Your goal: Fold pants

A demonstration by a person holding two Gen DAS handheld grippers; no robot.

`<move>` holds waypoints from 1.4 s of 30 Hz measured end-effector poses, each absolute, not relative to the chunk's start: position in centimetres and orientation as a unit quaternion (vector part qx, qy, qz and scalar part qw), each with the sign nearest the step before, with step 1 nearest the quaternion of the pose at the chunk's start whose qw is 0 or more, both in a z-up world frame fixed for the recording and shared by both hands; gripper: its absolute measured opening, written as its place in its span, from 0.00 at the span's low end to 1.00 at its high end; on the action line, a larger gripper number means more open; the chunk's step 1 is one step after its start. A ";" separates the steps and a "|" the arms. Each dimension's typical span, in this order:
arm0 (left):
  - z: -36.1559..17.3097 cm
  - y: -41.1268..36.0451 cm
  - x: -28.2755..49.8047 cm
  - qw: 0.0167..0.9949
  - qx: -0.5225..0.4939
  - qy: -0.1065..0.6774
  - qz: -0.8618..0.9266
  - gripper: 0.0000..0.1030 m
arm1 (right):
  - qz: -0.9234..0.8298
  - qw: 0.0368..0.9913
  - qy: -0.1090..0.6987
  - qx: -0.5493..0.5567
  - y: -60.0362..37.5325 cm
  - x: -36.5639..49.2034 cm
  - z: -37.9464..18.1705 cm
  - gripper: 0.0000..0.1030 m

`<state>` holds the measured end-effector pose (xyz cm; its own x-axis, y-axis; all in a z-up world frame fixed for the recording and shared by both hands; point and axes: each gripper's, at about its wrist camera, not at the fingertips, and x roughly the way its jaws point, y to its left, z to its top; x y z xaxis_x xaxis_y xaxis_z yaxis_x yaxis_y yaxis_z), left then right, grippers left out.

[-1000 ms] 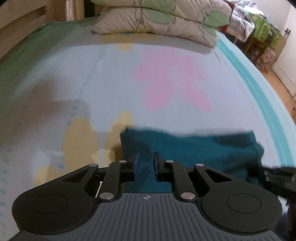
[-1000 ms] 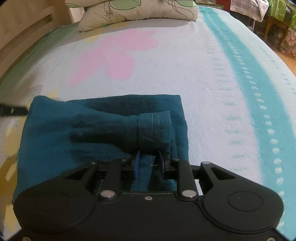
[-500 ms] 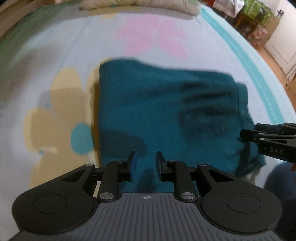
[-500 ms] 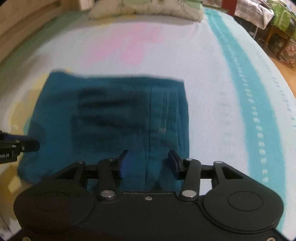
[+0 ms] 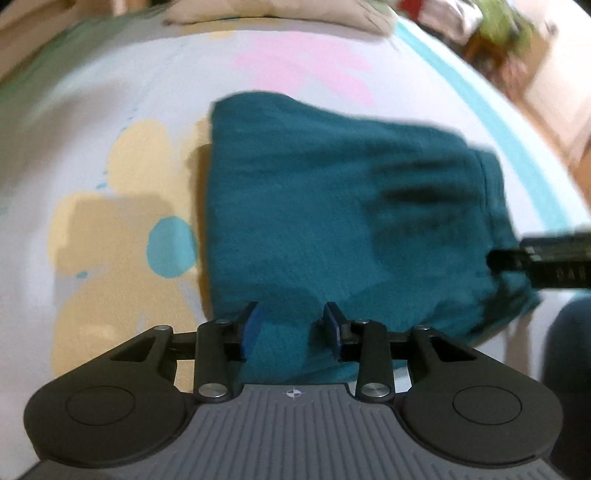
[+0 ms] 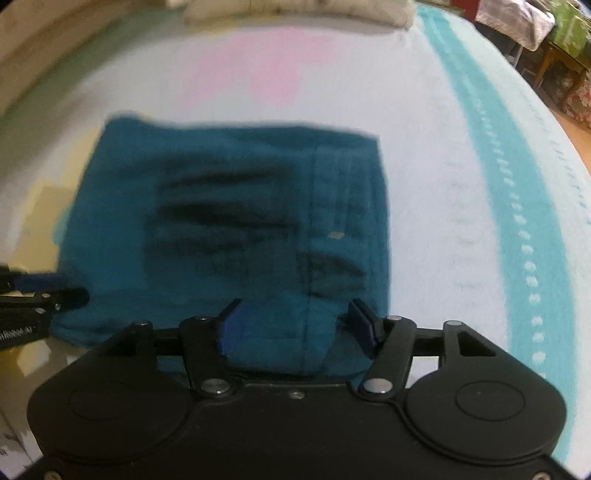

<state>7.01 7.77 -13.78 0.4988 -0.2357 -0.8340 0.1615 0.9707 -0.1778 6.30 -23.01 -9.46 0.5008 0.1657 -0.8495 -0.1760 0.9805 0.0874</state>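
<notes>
Bedspread (image 5: 92, 122), pale with pink and yellow flower print and teal stripe (image 6: 517, 177), covers bed; pillow (image 6: 295, 11) at far end. Teal pants (image 5: 332, 206), folded to compact rectangle, lie flat on spread, seam (image 6: 314, 221) near right edge. Left gripper (image 5: 291, 326) over near edge, jaws opening, cloth between blue pads (image 5: 251, 328), unpressed. Right gripper (image 6: 297, 325) likewise, jaws opening wider over seam.

Floral bedsheet (image 5: 110, 110) w/ teal stripe (image 6: 517, 184), pillow (image 6: 295, 11) at far end
</notes>
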 end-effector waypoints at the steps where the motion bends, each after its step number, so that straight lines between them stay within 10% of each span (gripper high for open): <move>1: -13.5 8.5 7.3 0.867 -0.053 0.483 -0.112 0.35 | 0.093 0.872 0.480 0.001 -23.8 6.4 -9.1 0.63; 13: -15.2 9.6 10.0 0.856 -0.048 0.497 -0.130 0.39 | 0.104 0.844 0.524 0.044 -29.3 11.4 -12.3 0.73; 21: -15.6 7.9 11.0 0.854 -0.030 0.487 -0.180 0.83 | 0.154 0.825 0.531 0.116 -30.5 13.4 -14.1 0.90; 42: -15.5 10.3 13.0 0.863 -0.121 0.465 -0.157 0.81 | 0.183 0.835 0.498 0.148 -28.1 13.8 -14.2 0.86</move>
